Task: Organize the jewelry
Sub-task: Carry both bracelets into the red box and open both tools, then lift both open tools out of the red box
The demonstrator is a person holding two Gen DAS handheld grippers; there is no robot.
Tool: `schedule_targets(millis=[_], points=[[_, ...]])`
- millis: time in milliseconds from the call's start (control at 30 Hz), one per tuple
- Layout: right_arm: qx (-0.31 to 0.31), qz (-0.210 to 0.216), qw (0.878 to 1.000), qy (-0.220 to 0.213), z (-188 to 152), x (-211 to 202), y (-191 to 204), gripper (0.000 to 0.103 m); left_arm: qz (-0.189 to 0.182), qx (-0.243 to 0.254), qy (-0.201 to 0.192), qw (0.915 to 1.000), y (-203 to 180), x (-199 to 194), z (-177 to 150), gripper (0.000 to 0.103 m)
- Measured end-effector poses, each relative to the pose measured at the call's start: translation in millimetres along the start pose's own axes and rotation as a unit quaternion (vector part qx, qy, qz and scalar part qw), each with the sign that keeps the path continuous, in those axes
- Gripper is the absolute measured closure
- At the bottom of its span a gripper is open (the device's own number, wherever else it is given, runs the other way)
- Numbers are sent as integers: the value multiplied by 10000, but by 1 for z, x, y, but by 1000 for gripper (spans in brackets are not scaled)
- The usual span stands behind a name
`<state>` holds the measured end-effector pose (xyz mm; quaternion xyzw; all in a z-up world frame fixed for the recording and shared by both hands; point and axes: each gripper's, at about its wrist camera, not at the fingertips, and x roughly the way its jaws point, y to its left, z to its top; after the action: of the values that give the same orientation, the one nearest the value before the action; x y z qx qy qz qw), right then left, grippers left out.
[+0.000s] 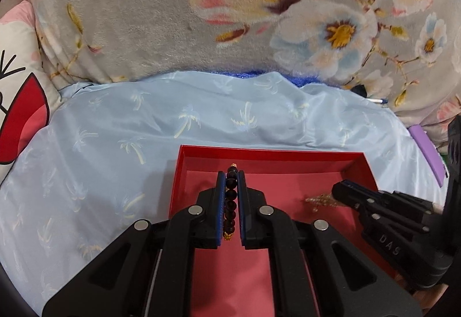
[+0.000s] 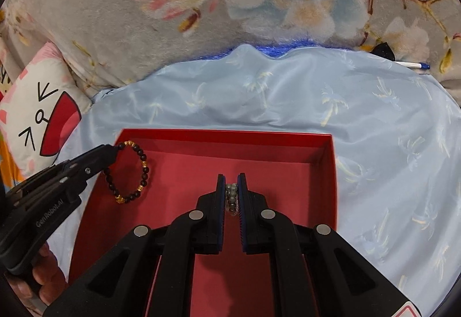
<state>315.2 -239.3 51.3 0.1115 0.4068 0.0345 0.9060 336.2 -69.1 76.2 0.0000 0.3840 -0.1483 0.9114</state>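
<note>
With both loads over red box (image 2: 322, 150): left gripper (image 1: 231, 190) clamps dark bead bracelet (image 2: 135, 170) at left wall; right gripper (image 2: 231, 193) pinches grey beads (image 2: 232, 196) mid-box, floor directly below.

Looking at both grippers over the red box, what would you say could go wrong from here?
1. The left gripper pinches the dark bead bracelet at one edge only, so the hanging loop might swing and catch the red box wall.
2. The right gripper clamps a small grey bead piece near its fingertips; it may slip out early.
</note>
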Motion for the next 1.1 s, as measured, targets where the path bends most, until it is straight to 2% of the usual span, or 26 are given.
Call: schedule_targets(millis=[133,200,267,300,367,467,667,800,933,1000,1100], points=[[-293,-230,9992,-144,7,1,-1,87,130,-37,77,9999,-1,12,-4,93],[-315,-208,9992,-141,9,1,-4,82,157,-153,152,9996,2,15,-8,77],[-285,-243,9992,-171,9,0,-6,79,224,-238,170,9993,4,17,-11,65],[-260,-255,9992,-188,9,-1,-7,75,270,-263,173,9991,5,17,-14,62],[-173,-206,9994,-202,8,-4,-9,69,224,-364,239,9988,8,18,-17,62],[-78,-220,9995,-204,4,-7,-11,67,216,-367,160,9990,9,14,-17,59],[192,-83,9996,-203,-8,-18,-16,65,270,-263,124,9992,9,11,-18,55],[305,-25,9992,-258,-17,-28,-14,65,242,-373,74,9990,15,4,-21,55],[323,-13,9986,-424,-30,-54,-9,65,232,-467,-109,9986,22,-28,-23,54],[254,-29,9979,-588,-43,-77,-5,65,262,-463,-299,9981,23,-54,-29,40],[119,25,9970,-759,-78,-115,1,57,365,-322,-629,9968,21,-98,-48,32]])
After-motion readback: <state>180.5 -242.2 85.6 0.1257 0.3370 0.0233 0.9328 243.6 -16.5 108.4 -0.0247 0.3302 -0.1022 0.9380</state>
